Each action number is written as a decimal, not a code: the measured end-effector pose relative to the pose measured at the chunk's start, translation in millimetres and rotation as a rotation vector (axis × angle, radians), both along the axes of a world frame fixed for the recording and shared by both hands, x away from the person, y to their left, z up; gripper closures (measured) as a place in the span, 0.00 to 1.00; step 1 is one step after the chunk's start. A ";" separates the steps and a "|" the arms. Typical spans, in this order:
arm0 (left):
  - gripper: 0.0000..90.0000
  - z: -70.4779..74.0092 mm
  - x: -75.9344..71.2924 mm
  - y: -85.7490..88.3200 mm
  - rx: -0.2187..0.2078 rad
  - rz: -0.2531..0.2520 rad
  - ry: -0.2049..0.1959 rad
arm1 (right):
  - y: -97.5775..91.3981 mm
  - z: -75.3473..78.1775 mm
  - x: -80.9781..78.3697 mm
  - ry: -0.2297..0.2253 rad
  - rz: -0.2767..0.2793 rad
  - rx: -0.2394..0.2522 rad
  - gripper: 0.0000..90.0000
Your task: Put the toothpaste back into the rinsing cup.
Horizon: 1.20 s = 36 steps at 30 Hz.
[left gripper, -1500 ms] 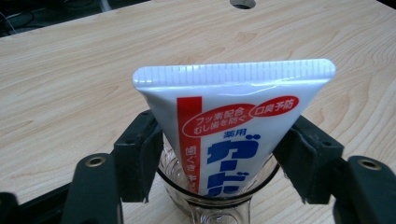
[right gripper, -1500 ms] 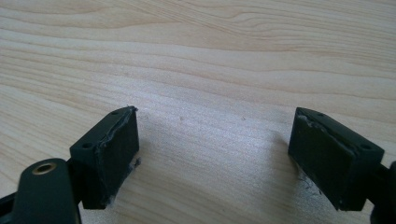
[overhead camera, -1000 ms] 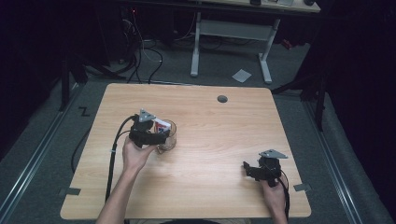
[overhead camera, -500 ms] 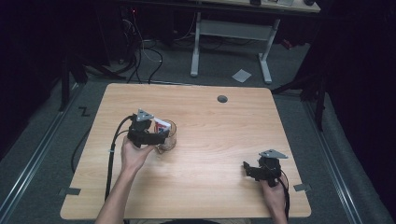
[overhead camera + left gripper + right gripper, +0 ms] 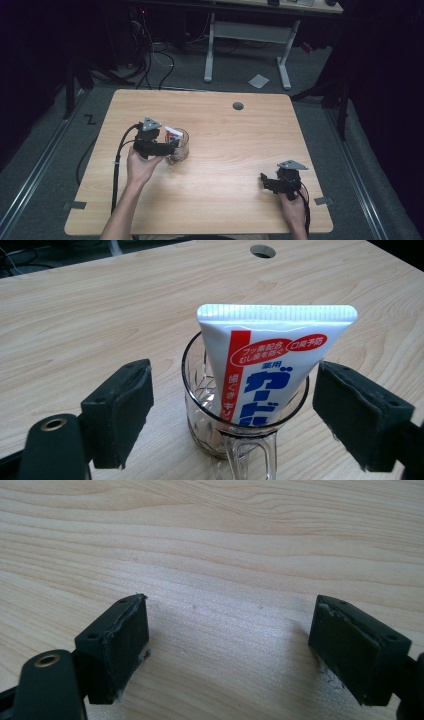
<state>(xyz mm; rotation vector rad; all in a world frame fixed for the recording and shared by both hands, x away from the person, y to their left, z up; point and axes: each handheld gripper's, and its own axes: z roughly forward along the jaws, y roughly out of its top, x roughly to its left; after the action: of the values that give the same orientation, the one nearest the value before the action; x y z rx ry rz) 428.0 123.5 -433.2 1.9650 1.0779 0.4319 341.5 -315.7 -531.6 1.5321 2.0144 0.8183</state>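
Note:
A white, red and blue toothpaste tube [image 5: 270,370] stands crimped end up, leaning, in a clear glass mug [image 5: 200,405] with its handle toward the camera. In the high view the tube [image 5: 173,133] and the mug [image 5: 181,147] sit on the left half of the table. My left gripper [image 5: 235,410] [image 5: 169,148] is level with the mug. Its jaws have just been opening and now stand wide on either side of mug and tube, the pads [image 5: 120,410] clear of both. My right gripper [image 5: 267,181] [image 5: 235,640] rests open over bare wood near the front right corner.
The light wooden table [image 5: 240,150] has a round cable hole [image 5: 238,106] at its far side. Cables trail from both grippers off the front edge. Beyond the table stand a desk frame [image 5: 210,50] and a sheet of paper [image 5: 259,80] on the floor.
The left gripper has eased a little to the left, away from the mug. The tube stays in the mug. The right hand has not moved.

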 end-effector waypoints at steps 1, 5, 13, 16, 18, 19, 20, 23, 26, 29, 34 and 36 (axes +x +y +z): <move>0.19 0.0 -0.4 0.9 -0.003 0.001 -0.001 | 0.0 0.0 0.0 0.000 0.000 0.000 0.18; 0.19 0.5 -1.6 4.6 -0.008 0.007 -0.001 | 0.0 0.0 0.0 0.000 0.000 0.000 0.18; 0.20 2.9 -4.3 12.4 -0.017 0.016 -0.006 | 0.0 0.0 0.0 0.000 0.000 0.000 0.18; 0.20 4.4 -5.3 15.3 -0.017 0.025 -0.013 | 0.1 0.0 0.1 0.000 -0.001 0.001 0.18; 0.20 5.4 -5.9 17.1 -0.017 0.029 -0.018 | 0.1 0.0 0.1 0.000 -0.001 0.000 0.18; 0.20 5.6 -6.0 18.0 -0.017 0.031 -0.021 | 0.1 0.0 0.1 0.000 -0.001 0.000 0.18; 0.21 6.0 -6.1 19.5 -0.021 0.033 -0.021 | 0.0 0.0 0.1 0.000 0.000 0.000 0.18; 0.21 6.3 -5.7 24.1 -0.033 0.036 -0.015 | 0.1 0.0 0.1 0.000 -0.001 0.001 0.18; 0.21 7.4 -6.3 29.7 -0.037 0.046 -0.017 | 0.1 0.0 0.2 0.000 -0.001 0.000 0.18; 0.22 9.3 -7.9 34.9 -0.042 0.054 -0.020 | 0.2 -0.1 0.3 -0.001 -0.002 0.000 0.18; 0.22 11.3 -10.1 41.8 -0.042 0.068 -0.025 | 0.0 -0.1 0.5 -0.003 0.001 -0.001 0.18; 0.22 12.3 -10.9 45.3 -0.046 0.075 -0.028 | 0.0 -0.1 0.5 -0.002 0.001 -0.001 0.18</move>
<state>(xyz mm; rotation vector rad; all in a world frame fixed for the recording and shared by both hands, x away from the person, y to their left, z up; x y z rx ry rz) 417.1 168.8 -420.9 1.8778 1.1363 0.4695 342.0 -315.7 -531.7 1.5290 2.0134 0.8185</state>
